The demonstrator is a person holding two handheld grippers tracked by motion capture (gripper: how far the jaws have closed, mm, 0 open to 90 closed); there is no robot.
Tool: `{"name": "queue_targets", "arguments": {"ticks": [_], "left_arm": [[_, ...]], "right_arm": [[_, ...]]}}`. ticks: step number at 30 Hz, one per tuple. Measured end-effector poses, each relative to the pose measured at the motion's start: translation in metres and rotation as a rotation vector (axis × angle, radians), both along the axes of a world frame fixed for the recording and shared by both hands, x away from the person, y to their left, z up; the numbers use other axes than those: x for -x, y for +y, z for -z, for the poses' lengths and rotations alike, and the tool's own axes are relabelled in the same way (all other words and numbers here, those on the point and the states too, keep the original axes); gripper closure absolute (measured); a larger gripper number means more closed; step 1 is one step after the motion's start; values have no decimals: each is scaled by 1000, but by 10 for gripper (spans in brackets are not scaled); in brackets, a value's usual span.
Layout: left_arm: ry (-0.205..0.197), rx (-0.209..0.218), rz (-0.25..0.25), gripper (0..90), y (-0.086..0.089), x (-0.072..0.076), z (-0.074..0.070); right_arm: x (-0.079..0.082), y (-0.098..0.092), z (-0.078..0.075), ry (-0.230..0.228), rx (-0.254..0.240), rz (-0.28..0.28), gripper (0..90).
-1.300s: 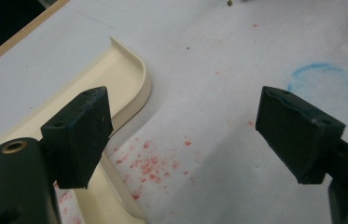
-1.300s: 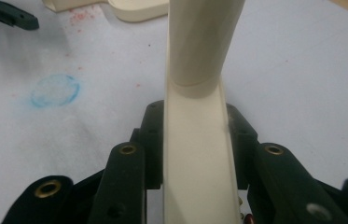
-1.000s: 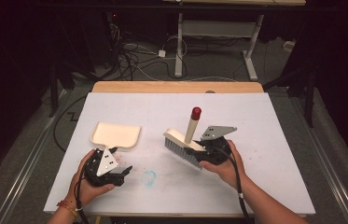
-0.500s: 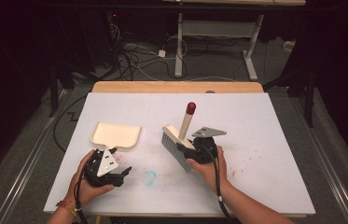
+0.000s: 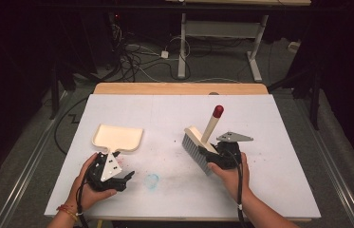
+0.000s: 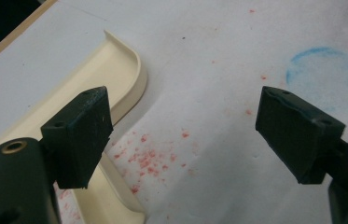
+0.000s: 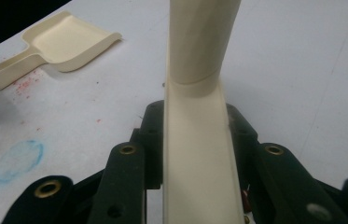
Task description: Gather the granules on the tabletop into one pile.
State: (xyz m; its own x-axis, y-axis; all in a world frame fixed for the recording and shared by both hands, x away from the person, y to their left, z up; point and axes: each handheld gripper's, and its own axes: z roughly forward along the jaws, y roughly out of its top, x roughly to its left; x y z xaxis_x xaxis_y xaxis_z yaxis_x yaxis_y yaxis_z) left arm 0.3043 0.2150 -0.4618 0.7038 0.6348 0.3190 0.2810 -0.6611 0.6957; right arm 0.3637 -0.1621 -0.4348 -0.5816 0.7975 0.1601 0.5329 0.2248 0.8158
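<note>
A cream brush with grey bristles [image 5: 192, 147] and a red-tipped handle [image 5: 218, 111] stands tilted on the white table, bristles down. My right gripper [image 5: 214, 156] is shut on its handle; in the right gripper view both jaws of the right gripper [image 7: 196, 111] press the cream brush handle [image 7: 195, 149]. A cream dustpan [image 5: 117, 137] lies flat at the left. My left gripper [image 5: 126, 180] is open just in front of the pan's handle. In the left gripper view the left gripper [image 6: 181, 93] has nothing between its jaws, with the dustpan [image 6: 69, 79] at its left.
Red crumbs [image 6: 148, 158] lie scattered on the white sheet beside the pan's handle. A faint blue ring [image 5: 152, 180] is marked near the front edge, between my hands. The wooden table edge [image 5: 179, 88] runs along the back, with cables and desk legs on the floor beyond.
The right hand swept the brush a little to the left, then drew it back to the right and lower. The left hand and the dustpan stayed put.
</note>
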Motion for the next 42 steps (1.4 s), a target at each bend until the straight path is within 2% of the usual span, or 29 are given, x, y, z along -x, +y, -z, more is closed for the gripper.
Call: {"name": "queue_targets", "arguments": {"ticks": [3,6,8,11,13,16,18,19,23,25,28,32,39,41,42], "left_arm": [[0,0,5,182,-1,-1,0],[3,-1,4,182,0,-1,0],[6,-2,4,183,0,-1,1],[6,-7,3,183,0,-1,1],[4,-5,2,182,-1,-1,0],[4,-8,1,183,-1,-1,0],[6,-9,1,182,-1,-1,1],[6,-10,2,183,-1,-2,1],[5,-11,2,183,-2,-2,1],[5,-14,4,182,-2,-2,1],[6,-20,8,182,-3,-2,1],[10,-22,11,183,-3,-3,2],[19,-21,13,182,-4,-4,3],[20,-21,14,182,-4,-4,3],[20,-19,14,182,-4,-4,3]], "right_arm": [[2,0,-6,-28,13,-26,676],[6,-6,-21,-84,29,-51,676],[10,-16,-35,-135,58,-51,675],[10,-25,-41,-159,81,-37,675],[8,-36,-44,-195,141,-4,675],[4,-52,-43,-222,216,55,675],[0,-63,-40,-213,248,102,675],[-3,-73,-35,-199,281,146,675],[-6,-78,-27,-188,312,176,675],[-8,-71,-16,-177,337,179,675],[-9,-64,-9,-175,365,167,676],[-6,-44,-3,-201,382,131,676],[0,0,2,-231,368,77,676],[2,16,3,-237,344,47,675],[2,16,3,-237,344,47,675]]}}
